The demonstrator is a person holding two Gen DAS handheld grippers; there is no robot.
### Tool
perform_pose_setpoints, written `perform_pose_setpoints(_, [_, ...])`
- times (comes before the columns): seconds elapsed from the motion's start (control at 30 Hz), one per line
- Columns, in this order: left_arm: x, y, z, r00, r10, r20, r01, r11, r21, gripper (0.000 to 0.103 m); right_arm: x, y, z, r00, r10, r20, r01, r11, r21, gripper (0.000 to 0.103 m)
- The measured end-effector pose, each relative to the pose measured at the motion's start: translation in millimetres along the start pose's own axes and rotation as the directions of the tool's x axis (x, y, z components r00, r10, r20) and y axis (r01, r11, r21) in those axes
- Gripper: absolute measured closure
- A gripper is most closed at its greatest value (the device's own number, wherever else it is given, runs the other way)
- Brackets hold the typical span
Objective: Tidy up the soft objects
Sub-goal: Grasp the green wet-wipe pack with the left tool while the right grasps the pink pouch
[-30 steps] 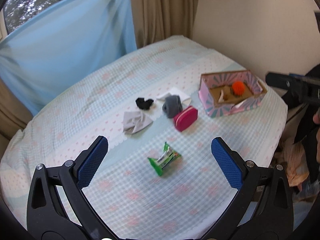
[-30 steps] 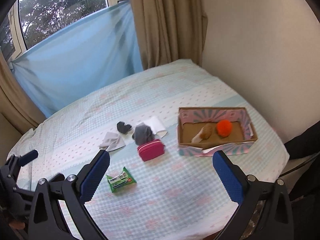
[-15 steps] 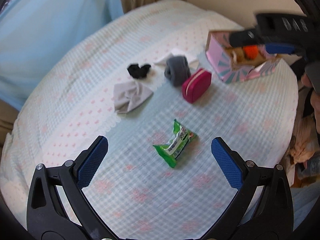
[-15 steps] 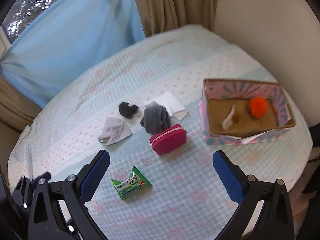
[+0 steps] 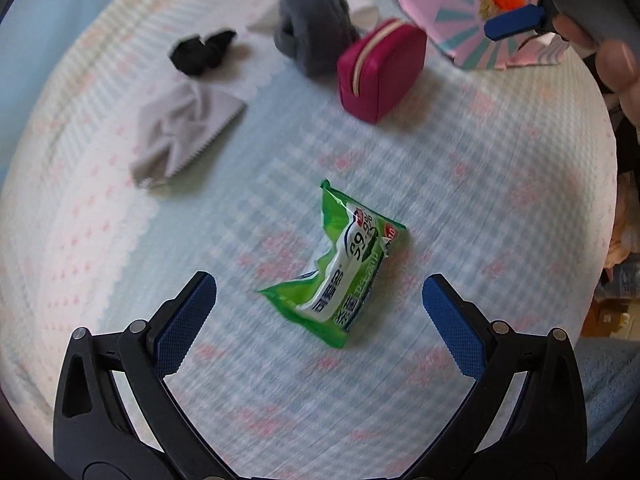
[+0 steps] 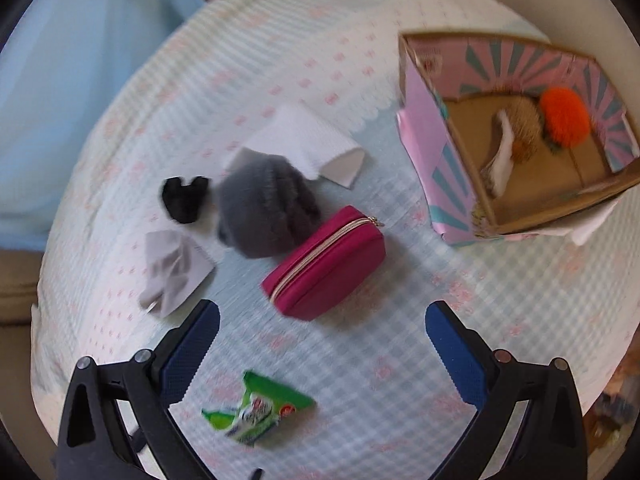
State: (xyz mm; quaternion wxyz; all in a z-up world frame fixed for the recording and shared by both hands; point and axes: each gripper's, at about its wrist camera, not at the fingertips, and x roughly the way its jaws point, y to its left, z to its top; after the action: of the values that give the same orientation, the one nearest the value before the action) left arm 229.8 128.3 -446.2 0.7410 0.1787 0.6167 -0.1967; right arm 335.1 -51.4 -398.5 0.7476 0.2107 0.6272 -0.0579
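Green wipes packet (image 5: 343,266), "99" printed on label, seen between spread left gripper (image 5: 319,300) fingers; right gripper (image 6: 322,322) likewise spread above magenta zip pouch (image 6: 326,262).

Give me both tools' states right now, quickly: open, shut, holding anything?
Left tool: open, holding nothing, poised over the crinkled green plastic wipes packet.
Right tool: open, holding nothing, near the magenta zippered fabric pouch.

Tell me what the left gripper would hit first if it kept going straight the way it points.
Most likely the green packet. The left gripper is open, and the packet lies on the bed right between its fingers; exact depth is hard to judge.
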Motion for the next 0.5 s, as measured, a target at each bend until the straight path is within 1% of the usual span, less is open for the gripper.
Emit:
perform_pose_setpoints(0.2, [28,-1,10,0.998,-0.030,-0.053,0.029,0.999,-0.023,0.000,40,-4,19,0.996,-0.016,-0.083,0.022,0.997,0.079,0.001])
perform_pose_setpoints(0.33, [49,-3,12,0.993,-0.056,-0.104,0.051,0.997,-0.050,0.001,64,-3,26,0.988,-0.061,-0.142,0.073,0.994,0.081,0.001])
perform_pose_setpoints(0.4, [55,-4,11,0.991,-0.068,-0.119,0.061,0.996,-0.062,0.001,73,-4,26,0.985,-0.051,-0.166,0.068,0.993,0.093,0.003])
perform_pose_setpoints(0.5, [65,-5,12,0.989,-0.060,-0.135,0.051,0.996,-0.070,0.003,86,-7,28,0.978,-0.065,-0.198,0.087,0.990,0.107,0.009])
